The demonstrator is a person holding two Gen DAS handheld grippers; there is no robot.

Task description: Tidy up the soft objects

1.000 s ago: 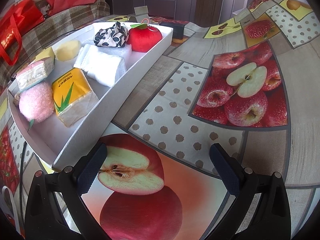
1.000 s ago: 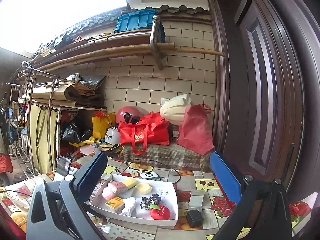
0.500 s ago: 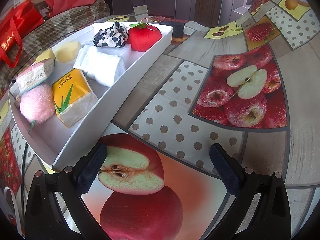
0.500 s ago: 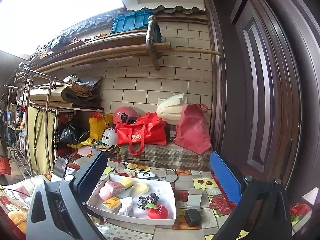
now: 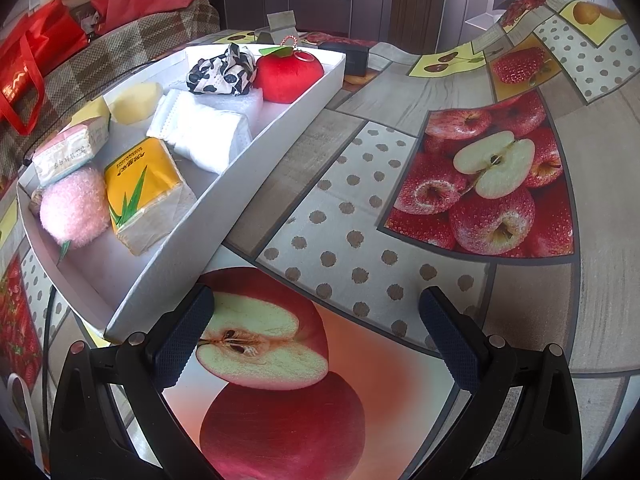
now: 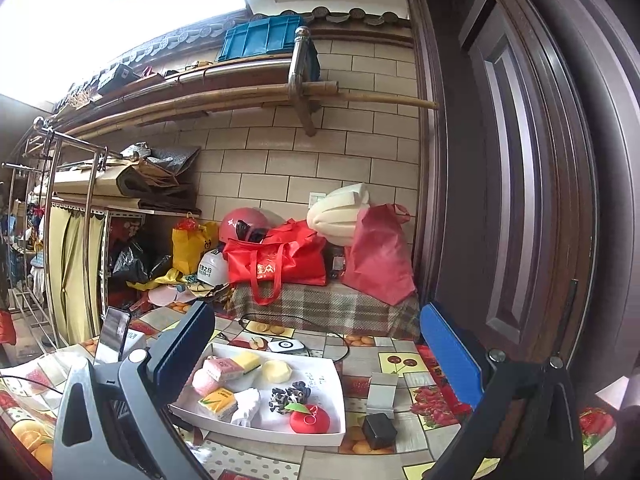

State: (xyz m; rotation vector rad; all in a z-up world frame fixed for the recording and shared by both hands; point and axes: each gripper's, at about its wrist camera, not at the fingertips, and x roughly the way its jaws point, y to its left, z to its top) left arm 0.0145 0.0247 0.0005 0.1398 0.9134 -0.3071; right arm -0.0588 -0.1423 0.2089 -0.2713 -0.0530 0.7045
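The left gripper is hanging low over the fruit-print tablecloth, its jaws spread wide and gripping nothing, a printed half apple showing between them. Just beyond its left finger the white tray is sitting on the cloth, its near corner almost touching that finger. Inside, nearest, a pink puff is lying beside a yellow tissue pack; behind them a pink tissue pack and a folded white cloth are resting. Farther back a pale yellow round sponge, a black-and-white spotted cloth and a red plush apple are filling the far end. The right gripper is hovering well above and apart from the tray, also released and empty, with the same soft things visible below between its fingers. Beside the tray, a small black box and a grey box are standing on the cloth. Beyond, red bags are sitting on a plaid-covered bench against the tiled wall.
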